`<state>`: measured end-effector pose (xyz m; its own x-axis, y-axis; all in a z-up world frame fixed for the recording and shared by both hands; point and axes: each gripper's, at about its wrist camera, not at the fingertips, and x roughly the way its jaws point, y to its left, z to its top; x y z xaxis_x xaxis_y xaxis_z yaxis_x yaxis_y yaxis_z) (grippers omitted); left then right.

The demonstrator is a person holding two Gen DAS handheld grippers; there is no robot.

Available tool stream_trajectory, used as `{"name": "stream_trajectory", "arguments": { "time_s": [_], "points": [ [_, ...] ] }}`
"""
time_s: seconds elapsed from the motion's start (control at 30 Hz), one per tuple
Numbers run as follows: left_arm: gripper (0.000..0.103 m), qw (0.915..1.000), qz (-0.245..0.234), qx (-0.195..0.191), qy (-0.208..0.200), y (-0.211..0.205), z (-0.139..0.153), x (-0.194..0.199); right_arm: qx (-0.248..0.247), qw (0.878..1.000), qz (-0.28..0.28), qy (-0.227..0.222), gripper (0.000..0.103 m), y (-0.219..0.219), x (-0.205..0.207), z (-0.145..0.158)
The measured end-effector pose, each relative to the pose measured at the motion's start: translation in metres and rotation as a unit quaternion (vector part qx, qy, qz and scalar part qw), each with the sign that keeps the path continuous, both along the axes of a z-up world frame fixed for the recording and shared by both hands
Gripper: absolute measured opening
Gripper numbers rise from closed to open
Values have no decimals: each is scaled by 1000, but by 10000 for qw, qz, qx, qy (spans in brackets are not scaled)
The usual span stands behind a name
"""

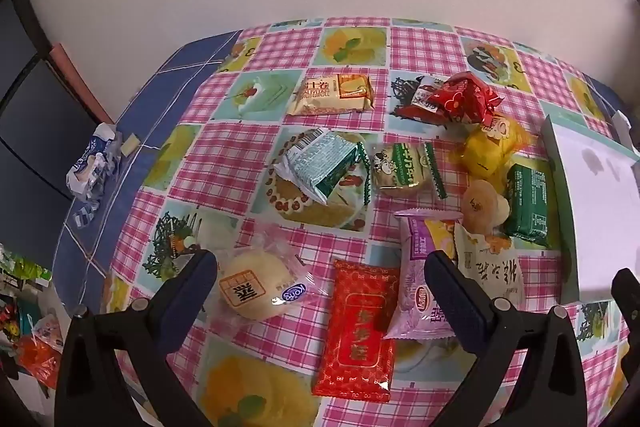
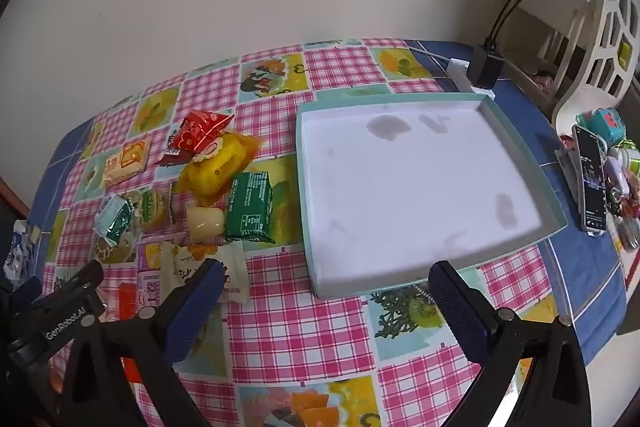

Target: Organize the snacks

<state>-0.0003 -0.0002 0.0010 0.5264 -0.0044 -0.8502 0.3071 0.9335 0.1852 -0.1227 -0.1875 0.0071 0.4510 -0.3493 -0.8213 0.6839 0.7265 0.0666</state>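
The left gripper (image 1: 320, 267), black-framed with blue ribbed pads, hangs spread wide and grasps nothing. Between its fingers lie a round pale bun in clear crinkled film (image 1: 256, 289) and a flat glossy red foil packet with gold print (image 1: 357, 331); a lilac plastic pouch (image 1: 416, 279) sits by its right finger. The right gripper (image 2: 324, 277) is likewise spread and bare, poised over the near edge of the shallow teal-rimmed cardboard tray (image 2: 516, 143), whose white floor is smooth, stained with faint grey blotches, and holds no snack.

The tray serves as landmark. All snacks lie to its left on the glossy pink-checked plastic tablecloth (image 2: 296, 327). Just beside its left wall is a blocky dark green wrapped packet (image 2: 250, 207); next to that packet, on the side away from the tray, stands a short cream cylinder cake (image 2: 205, 225). Behind these is a puffy yellow translucent pack (image 2: 218, 167), with a crinkled red foil sachet (image 2: 200, 133) leaning on it. Further left are a teal-and-silver foil pack (image 1: 320, 163) and a beige rectangular biscuit pack (image 1: 336, 95), well apart from the tray.

In front of the tray a broad strip of cloth lies open between the right gripper's fingers. Behind the tray's far right corner sits a black charger block with cables (image 2: 486, 65); to its right, a dark phone (image 2: 591, 183) leans near the table's blue edge.
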Motion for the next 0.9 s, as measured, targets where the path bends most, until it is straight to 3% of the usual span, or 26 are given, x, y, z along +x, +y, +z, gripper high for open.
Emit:
{"name": "stream_trajectory", "arguments": {
  "time_s": [0.5,0.9],
  "points": [
    [103,9986,-52,-441,282,3,-2,0,-3,9999,14,112,103,-2,6,-4],
    [103,9989,-12,-350,309,1,-2,1,0,9999,41,118,103,-1,6,-2]
  ]
}}
